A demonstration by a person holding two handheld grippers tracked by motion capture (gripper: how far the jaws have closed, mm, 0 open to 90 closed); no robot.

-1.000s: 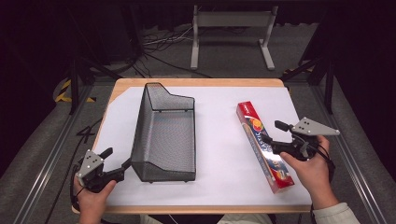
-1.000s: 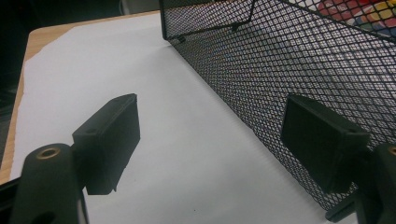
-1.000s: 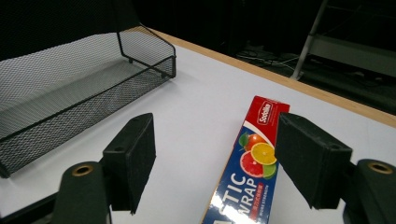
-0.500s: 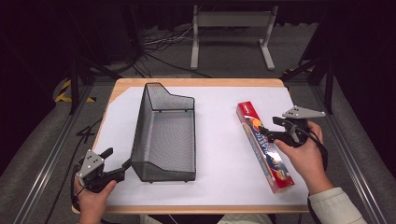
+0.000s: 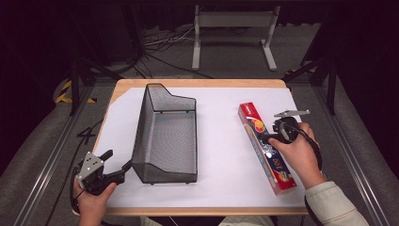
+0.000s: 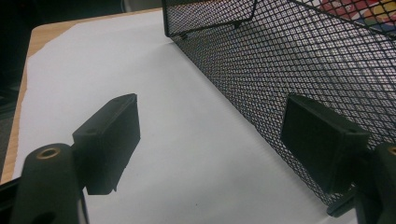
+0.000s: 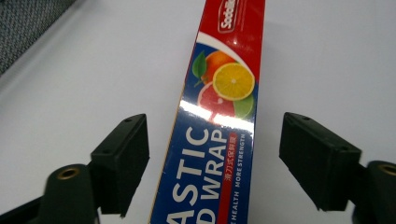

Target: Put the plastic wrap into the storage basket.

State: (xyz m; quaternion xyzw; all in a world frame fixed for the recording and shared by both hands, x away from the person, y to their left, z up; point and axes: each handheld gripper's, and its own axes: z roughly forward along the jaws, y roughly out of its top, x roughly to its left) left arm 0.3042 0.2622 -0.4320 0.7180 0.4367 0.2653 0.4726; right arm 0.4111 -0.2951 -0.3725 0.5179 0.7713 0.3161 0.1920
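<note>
- Straddling the plastic wrap box (image 7: 219,140), right tongs (image 7: 212,163) apart, jaws just widened, pads clear of it.
- Left tongs (image 6: 210,149) apart beside the mesh basket (image 5: 167,136) on the worktop (image 5: 221,188).

Between the wire basket (image 5: 165,136) and the box of plastic wrap (image 5: 266,146) runs a broad strip of bare white paper (image 5: 221,141), wide enough for a hand to pass from the near edge to the far one. Left of the basket there is a narrower lane (the left gripper (image 5: 113,168) sits at its near end, 1 jaw close against the mesh). The right gripper (image 5: 268,136) straddles the box with room on both sides.
</note>
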